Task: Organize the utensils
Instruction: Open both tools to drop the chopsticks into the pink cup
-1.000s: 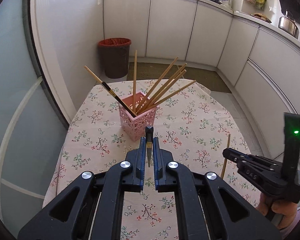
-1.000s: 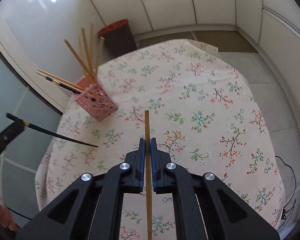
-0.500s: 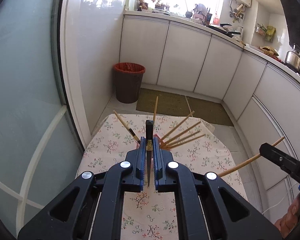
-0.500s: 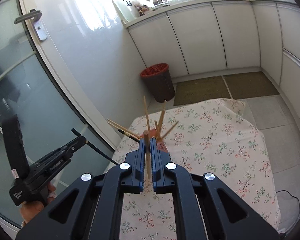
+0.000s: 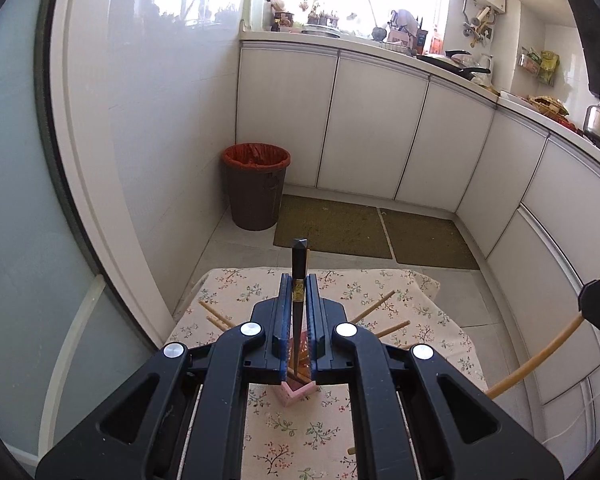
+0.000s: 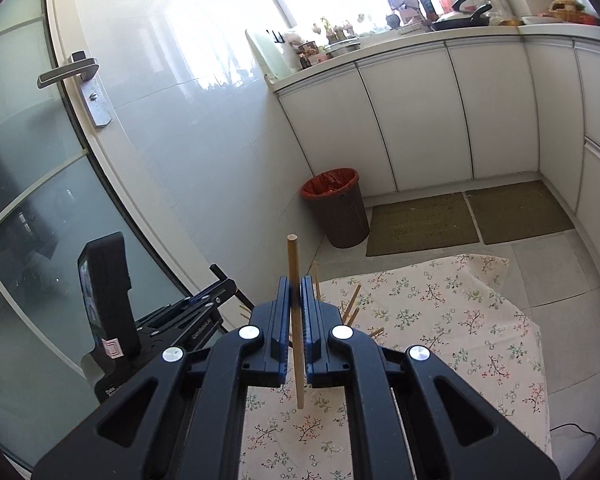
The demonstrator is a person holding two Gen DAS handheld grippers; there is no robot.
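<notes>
The left gripper point(image 5: 299, 292) has its fingers closed on a black chopstick point(image 5: 299, 264), whose blunt end stands up above the fingertips at the centre of the left wrist view. The right gripper point(image 6: 296, 296) is likewise clamped on a wooden chopstick point(image 6: 294, 280), upright between the blue pads, its lower tip hanging free above the flowered cloth of the desk point(image 6: 460, 320). The pink holder point(image 5: 296, 390) sits on the desk low in the left wrist view, mostly hidden behind the left gripper, with only a corner showing; other wooden chopsticks point(image 5: 376, 305) fan out of it to either side. Both sticks appear to be carried high above the holder, so the drop-in still looks to be ahead. The risk is in the descent: a tip could catch the splayed sticks or the holder's rim and tip the light container over. With both grippers converging on one small opening, they might also knock each other, and a thin stick held at a single point may pivot.
</notes>
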